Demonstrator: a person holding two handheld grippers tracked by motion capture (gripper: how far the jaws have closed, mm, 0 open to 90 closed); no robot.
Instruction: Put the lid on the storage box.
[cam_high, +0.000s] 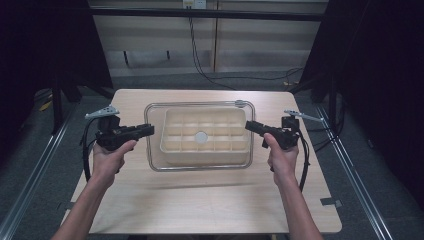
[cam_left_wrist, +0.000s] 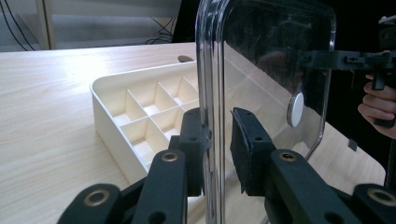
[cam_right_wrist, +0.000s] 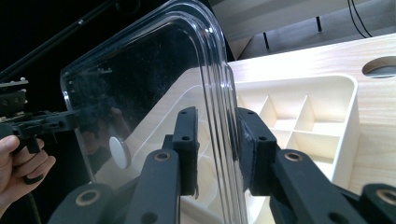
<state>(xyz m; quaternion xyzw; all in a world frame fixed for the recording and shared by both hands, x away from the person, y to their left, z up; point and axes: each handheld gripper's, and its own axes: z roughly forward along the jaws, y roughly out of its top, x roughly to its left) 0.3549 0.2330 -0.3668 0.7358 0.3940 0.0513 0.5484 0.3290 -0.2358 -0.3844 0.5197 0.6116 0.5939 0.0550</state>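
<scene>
Clear lid sits level over the cream tray, mid-table, its rim overhanging the tray on all sides. Small white disc at the lid's centre, probably a knob or sticker; cannot tell which.

Left gripper at the lid's left edge, right gripper at its right edge, facing each other across the tray. In the left gripper view the lid rim stands between the jaws: one pad seems to touch it, the other stands a little off. In the right gripper view the rim is also between the jaws, with both pads close against it or nearly so. Neither looks firmly clamped; both are part-closed around the edge. Whether the lid rests on the tray or is held just above it, I cannot tell.

Risks, as I judge them:
- Smooth, thin plastic held only at the rim. With a light squeeze, the lid may slip out of one side and tip down onto the tray.
- Uneven hands. If one gripper rises or pulls sooner, the lid tilts and twists in the other pair of jaws.
- Pulling outward on both sides may pop the rim free.
- A dropped corner may nudge the tray across the table, which is bare elsewhere.

The tray's compartments look empty.
</scene>
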